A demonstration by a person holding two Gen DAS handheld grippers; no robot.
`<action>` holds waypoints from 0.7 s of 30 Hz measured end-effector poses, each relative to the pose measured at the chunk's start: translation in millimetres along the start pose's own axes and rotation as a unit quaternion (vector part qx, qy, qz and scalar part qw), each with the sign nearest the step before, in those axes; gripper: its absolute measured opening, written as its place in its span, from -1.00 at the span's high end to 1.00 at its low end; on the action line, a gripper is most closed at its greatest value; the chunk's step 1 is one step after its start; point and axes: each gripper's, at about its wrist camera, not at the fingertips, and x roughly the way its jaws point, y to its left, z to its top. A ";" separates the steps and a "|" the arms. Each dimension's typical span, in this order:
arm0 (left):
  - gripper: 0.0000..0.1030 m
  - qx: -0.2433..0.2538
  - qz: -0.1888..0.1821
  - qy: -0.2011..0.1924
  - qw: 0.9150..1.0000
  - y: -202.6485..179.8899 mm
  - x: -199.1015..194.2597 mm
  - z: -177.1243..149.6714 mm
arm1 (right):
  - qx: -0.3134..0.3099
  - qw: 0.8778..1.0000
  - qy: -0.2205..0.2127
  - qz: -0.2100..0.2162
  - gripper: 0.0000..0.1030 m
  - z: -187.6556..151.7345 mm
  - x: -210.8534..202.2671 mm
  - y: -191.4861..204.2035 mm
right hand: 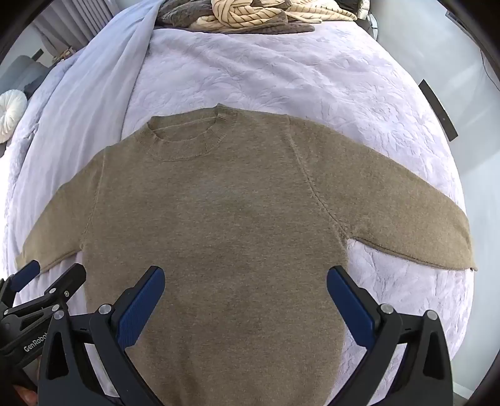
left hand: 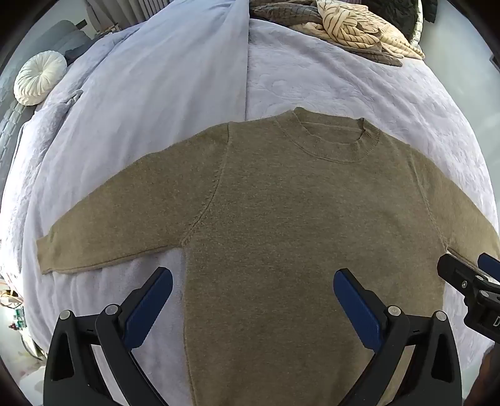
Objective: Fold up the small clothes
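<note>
Sweater point(left hand: 281, 218): olive-brown knit, flat on bed, sleeves spread.

A: Support surface?

B: A bed point(left hand: 328, 81), covered by a pale lavender quilted bedspread point(right hand: 281, 71) with an embossed leaf pattern. A smoother light-blue duvet point(left hand: 162, 78) lies over its 9-to-11 o'clock side.

A: What rests on it?

B: An olive-brown knit sweater point(left hand: 281, 203), flat, front up, at centre. Round collar toward 12 o'clock, hem toward 6. Sleeves spread out to 9 and 3 o'clock; the 9 o'clock sleeve crosses onto the duvet.

A: Anything else?

B: At 12 to 1 o'clock, well apart from the sweater, a heap of clothes point(left hand: 359, 28): cream fabric with dark stripes on top of grey-brown knit. At 10 o'clock, a round white pleated cushion point(left hand: 39, 78) at the bed's edge.
</note>
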 end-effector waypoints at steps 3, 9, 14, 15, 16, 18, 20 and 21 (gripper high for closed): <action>-1.00 0.002 0.000 0.000 1.000 -0.8 -0.4 -0.3 | 0.002 1.000 -0.001 0.000 -1.00 -0.5 0.6 -0.5; -1.00 0.001 0.000 0.000 1.000 2.6 1.3 -7.1 | 0.000 1.000 0.000 0.002 -1.00 -0.3 0.5 -0.3; -1.00 0.002 -0.002 -0.002 1.000 -0.2 -0.3 -2.4 | 0.000 1.000 0.001 0.003 -1.00 -0.5 0.0 0.2; -1.00 0.002 -0.002 -0.002 1.000 -0.6 0.0 -2.6 | 0.000 1.000 0.001 0.003 -1.00 -1.1 0.0 0.5; -1.00 0.001 -0.002 -0.001 1.000 -0.6 0.9 -0.7 | 0.000 1.000 0.001 0.004 -1.00 -1.1 -0.3 0.7; -1.00 0.001 -0.002 -0.001 1.000 -0.7 1.1 -0.7 | 0.001 1.000 0.000 0.002 -1.00 -1.7 -0.3 1.2; -1.00 0.000 -0.001 0.001 1.000 -0.4 0.2 -0.3 | 0.001 1.000 0.000 0.002 -1.00 -0.7 0.2 1.4; -1.00 0.000 0.000 0.003 1.000 0.4 0.5 0.1 | 0.001 1.000 0.000 0.002 -1.00 -0.7 0.5 1.3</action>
